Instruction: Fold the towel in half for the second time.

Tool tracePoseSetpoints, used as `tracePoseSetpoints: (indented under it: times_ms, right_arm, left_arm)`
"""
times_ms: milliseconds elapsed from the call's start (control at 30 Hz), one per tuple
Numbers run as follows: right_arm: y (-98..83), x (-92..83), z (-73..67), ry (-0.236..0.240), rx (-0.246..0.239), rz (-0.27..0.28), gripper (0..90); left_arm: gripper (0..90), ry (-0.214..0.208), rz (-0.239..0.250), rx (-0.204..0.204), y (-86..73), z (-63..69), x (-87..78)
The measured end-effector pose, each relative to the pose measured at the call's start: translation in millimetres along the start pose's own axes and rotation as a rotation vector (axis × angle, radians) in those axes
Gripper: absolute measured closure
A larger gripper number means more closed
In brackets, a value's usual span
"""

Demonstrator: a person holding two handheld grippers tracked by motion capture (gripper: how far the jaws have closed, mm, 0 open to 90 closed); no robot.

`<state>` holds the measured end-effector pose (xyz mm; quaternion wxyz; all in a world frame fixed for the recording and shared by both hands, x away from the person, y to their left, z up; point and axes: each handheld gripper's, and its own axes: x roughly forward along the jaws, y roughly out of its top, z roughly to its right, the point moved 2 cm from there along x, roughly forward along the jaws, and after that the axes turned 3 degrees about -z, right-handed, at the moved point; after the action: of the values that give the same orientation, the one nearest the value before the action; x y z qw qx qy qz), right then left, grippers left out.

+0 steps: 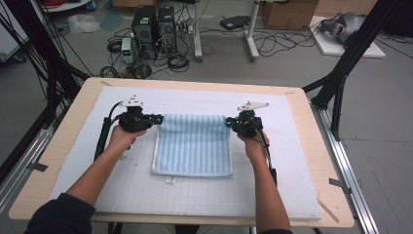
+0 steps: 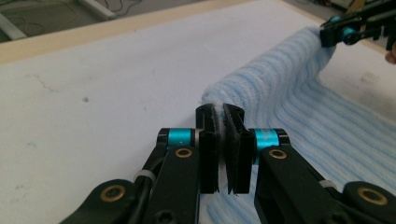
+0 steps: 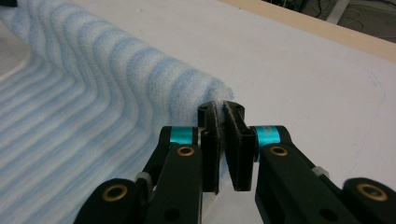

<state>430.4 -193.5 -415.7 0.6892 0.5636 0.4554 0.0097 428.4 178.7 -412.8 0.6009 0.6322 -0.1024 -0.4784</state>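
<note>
Towel (image 1: 193, 146) on the white mat (image 1: 122, 180), mid-fold — left gripper (image 1: 158, 118) and right gripper (image 1: 228, 122) each clamp a far corner, far edge lifted; judged remaining: carry it toward the near edge, release.

The soft ribbed cloth towel (image 1: 194, 145) is pale blue with thin white stripes running lengthwise, sitting on a white foam mat (image 1: 122, 185) printed with a faint grey grid. Both black two-jaw grippers (image 2: 220, 114) (image 3: 221, 112) have bright teal bands and brass-coloured rivets, and the wooden tabletop edge (image 1: 336, 170) is light tan.
</note>
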Motion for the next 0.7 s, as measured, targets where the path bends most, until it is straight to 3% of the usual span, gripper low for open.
tracePoseSetpoints:
  times_ms: [300,500,700]
  right_arm:
    - [-13.5,-16.6,-17.5,0.022,-0.025,0.030,85.3]
    - [-26.9,-27.2,-31.5,0.027,-0.055,0.042,85.2]
    - [-43.8,-36.9,-42.6,0.043,-0.046,0.054,85.3]
  left_arm:
    - [84.6,-0.041,0.033,0.000,-21.3,13.2,-13.5]
    - [84.6,-0.068,0.053,0.022,-40.9,25.2,-23.6]
    - [84.6,-0.089,0.079,0.024,-49.4,32.7,-30.2]
